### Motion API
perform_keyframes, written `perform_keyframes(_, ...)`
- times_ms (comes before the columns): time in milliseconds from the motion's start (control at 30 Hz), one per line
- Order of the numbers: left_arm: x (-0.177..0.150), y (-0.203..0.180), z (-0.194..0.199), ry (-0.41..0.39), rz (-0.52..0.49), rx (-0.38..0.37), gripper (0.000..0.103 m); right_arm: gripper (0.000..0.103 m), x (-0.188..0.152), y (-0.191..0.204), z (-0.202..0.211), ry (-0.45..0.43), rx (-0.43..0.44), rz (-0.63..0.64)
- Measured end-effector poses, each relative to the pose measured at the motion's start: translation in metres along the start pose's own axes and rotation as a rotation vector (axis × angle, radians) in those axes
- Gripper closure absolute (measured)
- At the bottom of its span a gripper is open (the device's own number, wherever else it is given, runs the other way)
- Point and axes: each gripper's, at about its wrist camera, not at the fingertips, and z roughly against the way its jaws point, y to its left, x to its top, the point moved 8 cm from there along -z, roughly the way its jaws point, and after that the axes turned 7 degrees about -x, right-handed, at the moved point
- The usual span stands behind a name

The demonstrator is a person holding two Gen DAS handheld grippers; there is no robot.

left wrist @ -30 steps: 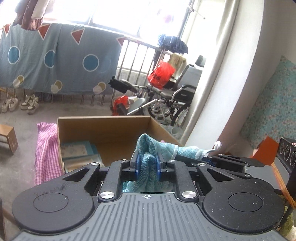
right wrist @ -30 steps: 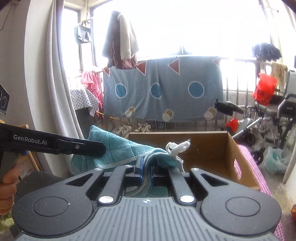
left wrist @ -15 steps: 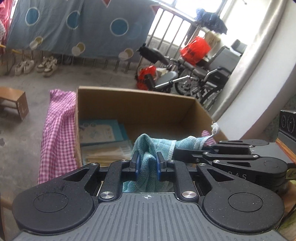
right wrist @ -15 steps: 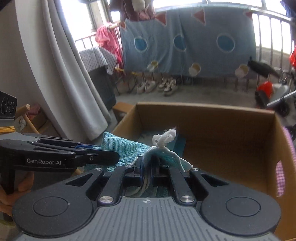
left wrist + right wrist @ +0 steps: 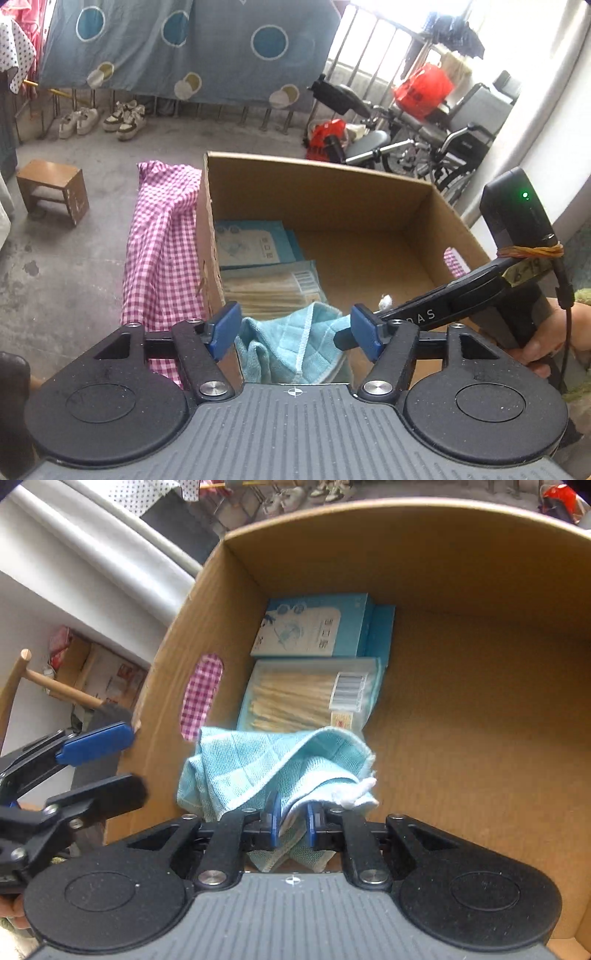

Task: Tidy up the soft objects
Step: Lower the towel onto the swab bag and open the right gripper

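Concrete floor (image 5: 74, 258) lies around the cardboard box (image 5: 480, 701), our landmark. Our left claw (image 5: 295, 330) has just been spreading, its pads off the teal towel (image 5: 273, 764) between them. Our right claw (image 5: 291, 825), just easing, pinches the soft, waffle-woven towel over the box floor, beside flat packets (image 5: 314, 694), probably to lay it down.

Teal towel (image 5: 273, 764) in tongs (image 5: 291, 825), seemingly gripped.

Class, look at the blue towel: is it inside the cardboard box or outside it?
Inside: the blue towel hangs within the cardboard box walls, above its floor.
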Motion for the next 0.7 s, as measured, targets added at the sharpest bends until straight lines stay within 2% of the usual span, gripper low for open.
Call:
perform_keyframes(67,0.006,0.000,0.015,-0.059,0.007,-0.014,0.030,0.088,0.005,0.001,0.014,-0.042,-0.003,0.005)
perform_keyframes(133,0.011,0.004,0.033,-0.125,0.014,-0.019,0.016,0.088,0.011,0.004,0.027,-0.081,-0.010,0.021)
perform_keyframes(167,0.013,0.006,0.042,-0.156,0.016,-0.014,0.012,0.088,0.015,0.007,0.030,-0.094,-0.015,0.031)
perform_keyframes(233,0.015,0.011,0.060,-0.230,0.018,0.015,0.000,0.088,0.022,0.015,0.030,-0.099,-0.025,0.058)
perform_keyframes(333,0.010,0.018,0.081,-0.295,0.020,0.051,0.001,0.088,0.029,0.028,0.010,-0.063,-0.043,0.100)
perform_keyframes(533,-0.013,0.039,0.090,-0.271,0.102,0.058,0.001,0.088,0.040,0.032,-0.049,0.046,-0.129,0.144)
perform_keyframes(700,-0.034,0.059,0.095,-0.255,0.157,0.077,0.001,0.088,0.027,0.030,-0.071,0.150,-0.152,0.145)
